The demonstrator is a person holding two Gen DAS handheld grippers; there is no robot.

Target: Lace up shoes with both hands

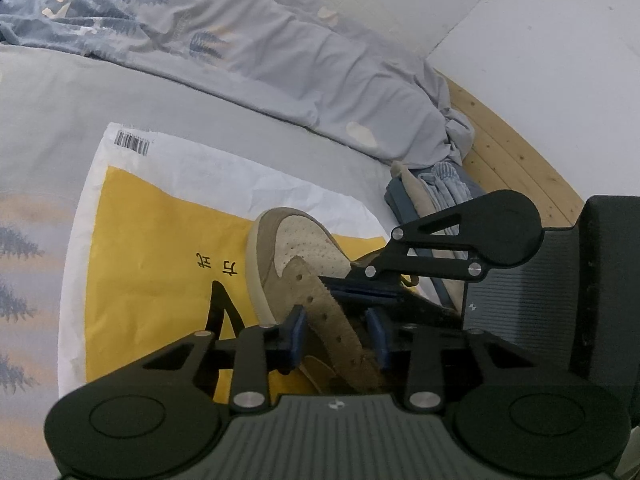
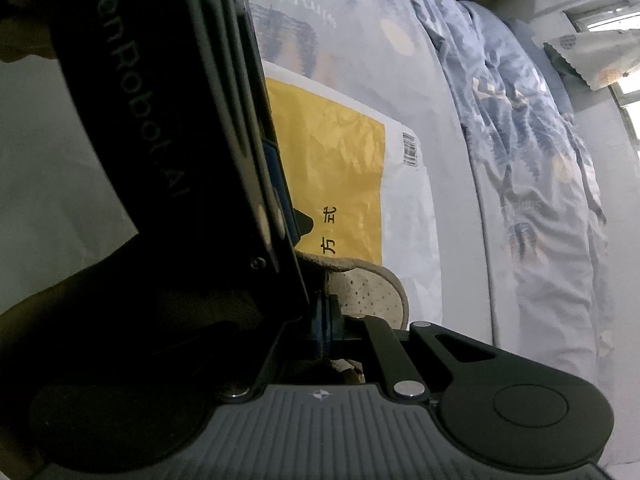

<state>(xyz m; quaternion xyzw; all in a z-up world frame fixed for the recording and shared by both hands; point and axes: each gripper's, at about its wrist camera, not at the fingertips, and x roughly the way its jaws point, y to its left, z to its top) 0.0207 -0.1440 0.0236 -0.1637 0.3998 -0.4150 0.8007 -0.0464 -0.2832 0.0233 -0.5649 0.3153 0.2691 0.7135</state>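
On a bed with a pale blue sheet [image 1: 48, 128] and rumpled duvet [image 1: 248, 40], a tan shoe [image 1: 288, 256] lies on a yellow-and-white bag [image 1: 160, 240], its eyelet flap between the left gripper's [image 1: 338, 326] part-open fingers, while the right gripper [image 1: 360, 292] stands pinched shut beside it.

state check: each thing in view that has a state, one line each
shoe: on the yellow bag, eyelets empty, no lace visible
eyelet flap: between the left claw's pads, contact unclear
left claw: partly open, astride the flap
right claw: shut, at the shoe
yellow bag: flat on the bed
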